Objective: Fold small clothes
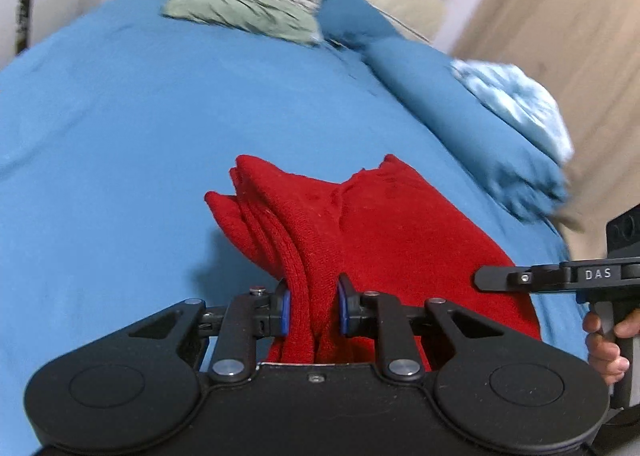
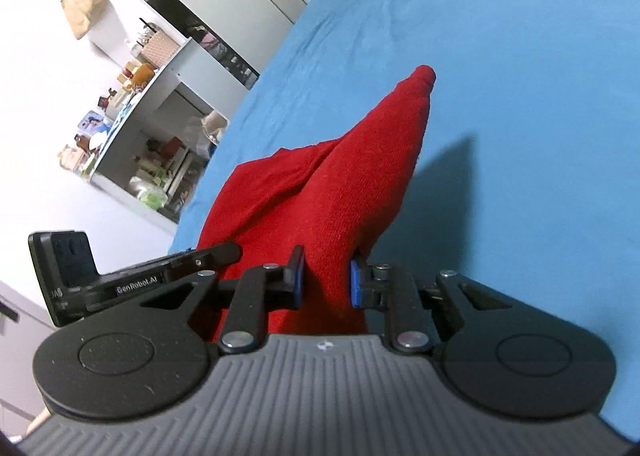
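Both my claws were clenched on the red knit garment [image 1: 360, 224], held above the blue bedsheet [image 1: 140, 116]: left gripper [image 1: 313, 310] pinched bunched folds, right gripper [image 2: 327, 280] a thick fold. Only the left view caught my hand [image 1: 606, 340] on the right handle, a green cloth [image 1: 240, 12], a light-blue bundle [image 1: 516, 96]. Only the right view showed cluttered shelves [image 2: 132, 128], a hanging bag [image 2: 80, 0].

Both tools are built of matte black plastic with round hubs and silver screws. Blue pads are fitted on the fingers [image 1: 283, 308]. "DAS" and "GenRobot.AI" are printed in white.
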### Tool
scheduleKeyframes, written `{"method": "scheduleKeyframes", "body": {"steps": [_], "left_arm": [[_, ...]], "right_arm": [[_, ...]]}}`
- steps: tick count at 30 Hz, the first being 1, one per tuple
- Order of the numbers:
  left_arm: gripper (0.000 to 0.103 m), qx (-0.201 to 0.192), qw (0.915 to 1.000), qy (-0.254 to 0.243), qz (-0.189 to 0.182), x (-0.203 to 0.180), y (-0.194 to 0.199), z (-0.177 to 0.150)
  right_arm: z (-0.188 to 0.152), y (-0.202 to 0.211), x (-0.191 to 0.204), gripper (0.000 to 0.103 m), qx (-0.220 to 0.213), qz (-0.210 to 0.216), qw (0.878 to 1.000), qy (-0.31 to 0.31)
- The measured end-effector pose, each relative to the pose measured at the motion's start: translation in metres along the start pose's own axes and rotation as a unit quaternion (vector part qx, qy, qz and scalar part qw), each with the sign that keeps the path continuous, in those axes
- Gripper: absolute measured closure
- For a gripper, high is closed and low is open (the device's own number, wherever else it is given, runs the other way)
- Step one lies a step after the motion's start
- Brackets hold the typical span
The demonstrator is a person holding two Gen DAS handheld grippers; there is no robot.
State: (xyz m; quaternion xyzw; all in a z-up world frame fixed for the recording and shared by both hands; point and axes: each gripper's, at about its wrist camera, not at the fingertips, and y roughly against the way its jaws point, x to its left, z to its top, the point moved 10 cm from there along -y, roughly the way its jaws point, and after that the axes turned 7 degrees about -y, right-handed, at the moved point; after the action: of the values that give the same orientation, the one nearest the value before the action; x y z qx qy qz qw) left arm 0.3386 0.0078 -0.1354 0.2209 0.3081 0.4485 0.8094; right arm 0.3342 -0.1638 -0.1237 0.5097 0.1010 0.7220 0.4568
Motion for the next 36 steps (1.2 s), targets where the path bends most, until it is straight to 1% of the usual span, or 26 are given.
{"method": "scheduleKeyframes", "body": {"steps": [2, 3, 5, 7, 9, 12, 14, 15, 16, 17, 18, 19, 21, 23, 24, 26, 30, 33, 34, 36], "left_arm": [[0.080, 0.015, 0.9997, 0.014, -0.010, -0.022, -0.010, -0.025], [0.080, 0.025, 0.9995, 0.016, -0.009, -0.029, -0.018, -0.038], [0.080, 0.043, 0.9989, 0.018, 0.005, -0.039, -0.035, -0.064], [0.079, 0.058, 0.9979, 0.014, 0.024, -0.043, -0.050, -0.085], [0.079, 0.056, 0.9972, 0.001, 0.048, -0.041, -0.056, -0.092], [0.076, 0.051, 0.9971, 0.004, 0.055, -0.041, -0.053, -0.089], [0.073, 0.047, 0.9968, 0.005, 0.065, -0.046, -0.047, -0.088], [0.068, 0.041, 0.9965, 0.001, 0.073, -0.044, -0.041, -0.088], [0.064, 0.033, 0.9962, -0.004, 0.081, -0.044, -0.039, -0.084], [0.051, 0.024, 0.9957, -0.009, 0.089, -0.043, -0.033, -0.082], [0.040, 0.018, 0.9951, -0.013, 0.096, -0.041, -0.029, -0.082], [0.038, 0.014, 0.9942, -0.019, 0.105, -0.039, -0.027, -0.083], [0.038, 0.022, 0.9913, -0.035, 0.125, -0.034, -0.030, -0.089], [0.038, 0.042, 0.9882, -0.041, 0.142, -0.026, -0.039, -0.101], [0.038, 0.055, 0.9866, -0.042, 0.148, -0.022, -0.045, -0.107], [0.035, 0.068, 0.9846, -0.046, 0.154, -0.016, -0.054, -0.115], [0.035, 0.068, 0.9831, -0.053, 0.161, -0.012, -0.058, -0.117], [0.037, 0.063, 0.9822, -0.057, 0.168, -0.018, -0.047, -0.110], [0.037, 0.055, 0.9822, -0.058, 0.170, -0.022, -0.038, -0.107], [0.036, 0.036, 0.9846, -0.056, 0.162, -0.033, -0.020, -0.098]], "right_arm": [[-0.023, 0.018, -0.019, 0.066, -0.004, -0.018, 1.000, -0.001], [-0.036, 0.020, -0.033, 0.066, -0.002, -0.029, 1.000, -0.006], [-0.055, 0.016, -0.061, 0.066, 0.000, -0.053, 0.998, -0.020], [-0.075, 0.003, -0.090, 0.066, 0.007, -0.076, 0.997, -0.032], [-0.087, -0.006, -0.105, 0.066, 0.007, -0.084, 0.996, -0.033], [-0.089, -0.005, -0.108, 0.064, -0.003, -0.071, 0.997, -0.037], [-0.088, -0.001, -0.105, 0.055, -0.006, -0.075, 0.997, -0.028], [-0.089, 0.008, -0.103, 0.052, -0.016, -0.083, 0.996, -0.016], [-0.088, 0.014, -0.101, 0.039, -0.024, -0.085, 0.996, -0.005], [-0.085, 0.021, -0.098, 0.025, -0.041, -0.093, 0.995, 0.006], [-0.082, 0.026, -0.097, 0.019, -0.054, -0.105, 0.993, 0.014], [-0.081, 0.028, -0.097, 0.017, -0.061, -0.117, 0.991, 0.023], [-0.080, 0.026, -0.102, 0.017, -0.064, -0.155, 0.985, 0.046], [-0.082, 0.017, -0.112, 0.018, -0.055, -0.189, 0.979, 0.055], [-0.084, 0.011, -0.120, 0.019, -0.050, -0.199, 0.977, 0.055], [-0.088, 0.002, -0.130, 0.017, -0.042, -0.205, 0.977, 0.051], [-0.089, 0.002, -0.133, 0.017, -0.041, -0.208, 0.976, 0.049], [-0.083, 0.014, -0.118, 0.017, -0.055, -0.212, 0.974, 0.060], [-0.081, 0.024, -0.110, 0.016, -0.064, -0.209, 0.974, 0.065], [-0.079, 0.047, -0.090, 0.016, -0.078, -0.203, 0.973, 0.071]]}}
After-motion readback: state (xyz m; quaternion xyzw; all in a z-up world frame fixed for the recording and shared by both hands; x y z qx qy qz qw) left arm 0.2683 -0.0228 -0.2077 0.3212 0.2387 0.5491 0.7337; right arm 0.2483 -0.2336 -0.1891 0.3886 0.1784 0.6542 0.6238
